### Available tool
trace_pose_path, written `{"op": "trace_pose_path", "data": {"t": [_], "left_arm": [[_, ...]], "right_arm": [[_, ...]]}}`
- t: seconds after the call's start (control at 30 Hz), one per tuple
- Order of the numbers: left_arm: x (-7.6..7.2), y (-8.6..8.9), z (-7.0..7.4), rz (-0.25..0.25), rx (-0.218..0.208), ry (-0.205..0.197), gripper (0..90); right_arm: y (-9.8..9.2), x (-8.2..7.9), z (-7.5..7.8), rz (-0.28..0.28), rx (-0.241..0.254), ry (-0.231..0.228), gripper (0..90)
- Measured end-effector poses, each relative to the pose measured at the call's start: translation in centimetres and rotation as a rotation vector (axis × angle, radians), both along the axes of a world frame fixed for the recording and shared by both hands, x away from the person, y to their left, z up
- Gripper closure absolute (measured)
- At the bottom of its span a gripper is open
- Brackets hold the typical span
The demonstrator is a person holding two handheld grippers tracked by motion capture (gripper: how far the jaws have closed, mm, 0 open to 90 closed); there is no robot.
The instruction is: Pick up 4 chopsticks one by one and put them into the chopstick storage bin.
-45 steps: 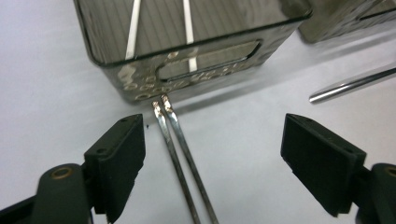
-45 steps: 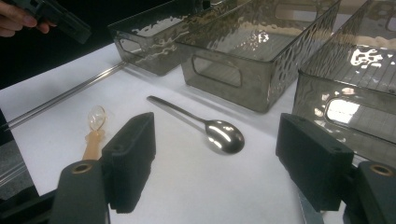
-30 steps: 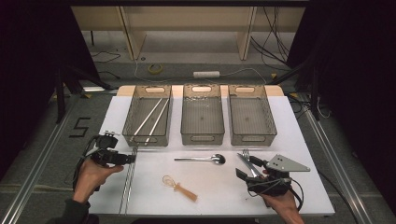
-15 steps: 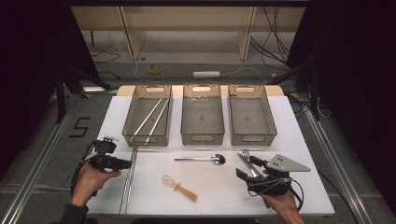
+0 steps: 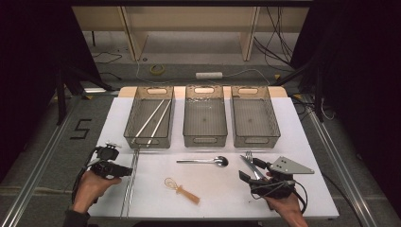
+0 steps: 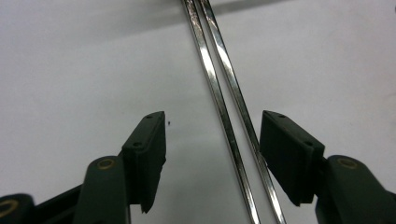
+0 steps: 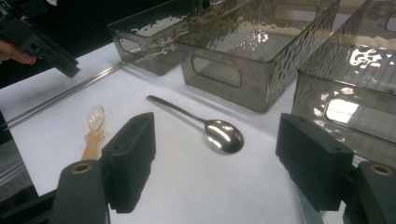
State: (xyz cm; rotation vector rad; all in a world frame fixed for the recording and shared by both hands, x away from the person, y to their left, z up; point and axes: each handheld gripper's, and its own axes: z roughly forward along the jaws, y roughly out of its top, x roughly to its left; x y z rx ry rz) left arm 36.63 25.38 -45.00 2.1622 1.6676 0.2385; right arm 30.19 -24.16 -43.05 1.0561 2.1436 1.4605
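Two metal chopsticks point(image 6: 219, 100) lie side by side on the white table and run between the jaws of my left gripper point(image 6: 212, 121). Its jaws have just been closing and stand open, the pads clear of the sticks. In the high view the left gripper point(image 5: 127, 171) sits at the table's left edge, pointing right at the chopsticks point(image 5: 129, 189). My right gripper point(image 5: 249, 170) rests near the front right with its jaws wide open. In its own view the right gripper point(image 7: 217, 121) looks at a metal spoon point(image 7: 224, 135) lying ahead of it.
Three clear grey bins point(image 5: 203, 118) stand in a row at the back; the left bin point(image 5: 149, 118) holds two pale sticks. The spoon point(image 5: 203, 161) lies mid-table, a small wood-handled whisk point(image 5: 182, 189) nearer the front, a fork point(image 5: 248, 161) by the right gripper.
The left hand has drawn a little toward the table's front edge, with its gripper beside the chopsticks. The right hand has kept still.
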Motion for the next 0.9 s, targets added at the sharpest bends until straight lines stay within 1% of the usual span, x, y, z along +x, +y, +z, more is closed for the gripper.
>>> {"op": "trace_pose_path", "data": {"t": [0.17,0.27,0.37,0.5,0.7,0.77,0.83,0.9], "left_arm": [[-0.19,-0.08,-0.38,-0.003,0.004,0.016,43.8],[-0.31,-0.09,-0.44,-0.003,0.000,0.017,45.1],[-0.44,-0.10,-0.51,-0.003,0.006,0.019,46.3],[-0.59,-0.14,-0.72,-0.001,0.004,0.028,50.8],[-0.78,-0.12,-0.87,-0.001,0.008,0.029,56.1],[-0.87,-0.22,-0.91,-0.002,0.003,0.028,57.6],[-0.94,-0.35,-0.95,-0.013,0.004,0.030,57.9],[-1.00,-0.46,-0.95,-0.013,0.000,0.032,59.8]], "right_arm": [[0.00,0.00,0.00,0.000,0.000,0.001,29.6],[0.00,0.01,-0.01,0.000,0.000,0.001,29.6],[0.01,0.00,0.00,0.000,-0.001,0.000,29.6],[0.03,-0.03,0.02,0.000,-0.002,-0.001,29.6],[0.02,0.01,0.02,-0.001,-0.003,-0.003,29.6],[0.00,-0.02,0.04,-0.002,-0.001,-0.002,29.6],[-0.01,-0.02,0.04,-0.002,-0.001,-0.001,29.6],[0.01,-0.03,0.02,-0.002,-0.002,-0.002,29.6]]}}
